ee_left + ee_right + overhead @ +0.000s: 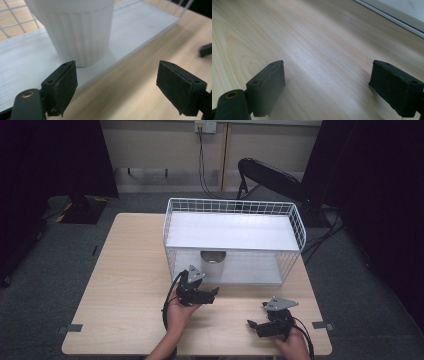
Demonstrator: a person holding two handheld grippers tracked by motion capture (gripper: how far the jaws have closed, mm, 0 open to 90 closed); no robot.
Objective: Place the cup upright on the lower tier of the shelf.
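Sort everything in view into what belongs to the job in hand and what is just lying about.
Belongs to the job:
white ribbed cup on the lower shelf
white wire rack
left tongs, open, cup ahead of them

Just lying about:
right tongs, open over bare table
black chair

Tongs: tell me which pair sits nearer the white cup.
The left tongs, right at the shelf's lower level by the white cup; the right tongs rest farther back.

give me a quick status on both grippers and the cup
Left gripper open, nothing held. Right gripper open over wooden table. White ribbed cup upright on wire rack's lower shelf. Nothing in the way.
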